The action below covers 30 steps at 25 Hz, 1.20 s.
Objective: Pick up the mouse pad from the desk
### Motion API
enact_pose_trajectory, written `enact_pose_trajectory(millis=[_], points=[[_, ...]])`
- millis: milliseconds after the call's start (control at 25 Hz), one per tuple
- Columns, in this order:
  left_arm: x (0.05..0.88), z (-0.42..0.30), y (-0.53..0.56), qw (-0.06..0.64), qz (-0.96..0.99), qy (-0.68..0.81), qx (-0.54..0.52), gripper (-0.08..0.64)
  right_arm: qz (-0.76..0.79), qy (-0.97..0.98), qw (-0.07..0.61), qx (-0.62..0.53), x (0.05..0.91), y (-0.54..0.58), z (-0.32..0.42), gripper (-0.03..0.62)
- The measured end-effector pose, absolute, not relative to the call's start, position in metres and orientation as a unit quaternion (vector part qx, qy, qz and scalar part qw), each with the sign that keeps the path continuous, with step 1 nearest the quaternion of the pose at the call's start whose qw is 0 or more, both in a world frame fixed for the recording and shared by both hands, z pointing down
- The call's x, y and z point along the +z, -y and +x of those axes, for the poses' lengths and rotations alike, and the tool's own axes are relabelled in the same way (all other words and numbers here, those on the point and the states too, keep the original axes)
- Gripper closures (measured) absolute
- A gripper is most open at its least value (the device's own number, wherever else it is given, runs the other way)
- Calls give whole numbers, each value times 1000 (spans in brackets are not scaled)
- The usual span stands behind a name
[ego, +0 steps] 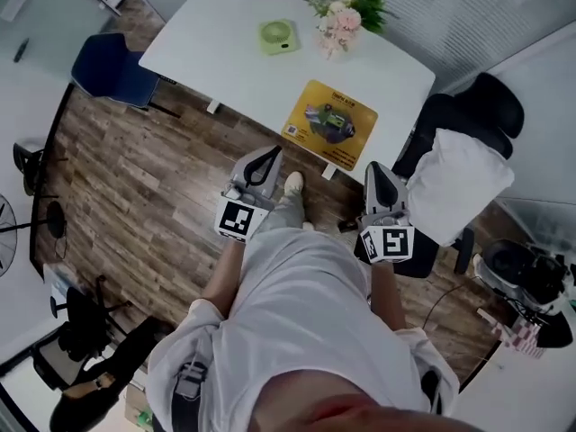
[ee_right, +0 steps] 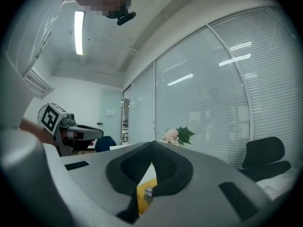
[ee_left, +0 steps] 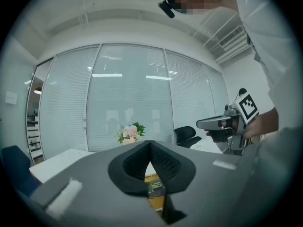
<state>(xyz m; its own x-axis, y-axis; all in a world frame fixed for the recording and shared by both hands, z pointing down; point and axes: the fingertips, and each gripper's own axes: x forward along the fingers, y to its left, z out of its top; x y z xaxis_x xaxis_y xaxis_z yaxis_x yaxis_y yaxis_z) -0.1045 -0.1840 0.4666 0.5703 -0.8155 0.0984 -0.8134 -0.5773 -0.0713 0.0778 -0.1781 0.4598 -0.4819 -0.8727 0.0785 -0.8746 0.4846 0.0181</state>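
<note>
Yellow mouse pad (ego: pixel 329 124) lies on the desk (ego: pixel 216 43), print illegible.

A white bench (ego: pixel 225 43) stood on a wooden floor (ego: pixel 153 178). A yellow mouse pad (ego: pixel 330 123) lay flat at the bench's near edge, set at an angle. Further back sat a small green round-faced device (ego: pixel 278 36), and just beside it, at the far edge, a bunch of pink flowers (ego: pixel 342 16).
</note>
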Motion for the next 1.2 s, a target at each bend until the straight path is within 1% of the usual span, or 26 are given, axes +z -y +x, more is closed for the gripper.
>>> enact_pose_trajectory(millis=[80,240,360,520,640,840,1040,1200], points=[[470,-110,211,-5,-890,-454,-49,574,521,852,51,14,466,202,76,594],[470,-121,265,-9,-897,-442,-19,574,540,837,87,6,479,244,65,594],[486,-130,298,-19,-901,-432,-20,574,559,822,109,9,490,272,62,594],[499,-130,319,-39,-912,-407,-25,574,587,797,138,30,505,297,69,594],[494,-127,327,-32,-917,-398,-12,574,603,783,143,43,520,316,78,592],[503,-125,331,-31,-913,-405,-26,574,615,763,185,72,579,345,104,553],[497,-127,321,-21,-906,-420,-45,574,595,749,264,123,675,370,128,479],[492,-132,312,-22,-893,-445,-59,574,585,724,310,193,754,385,154,445]])
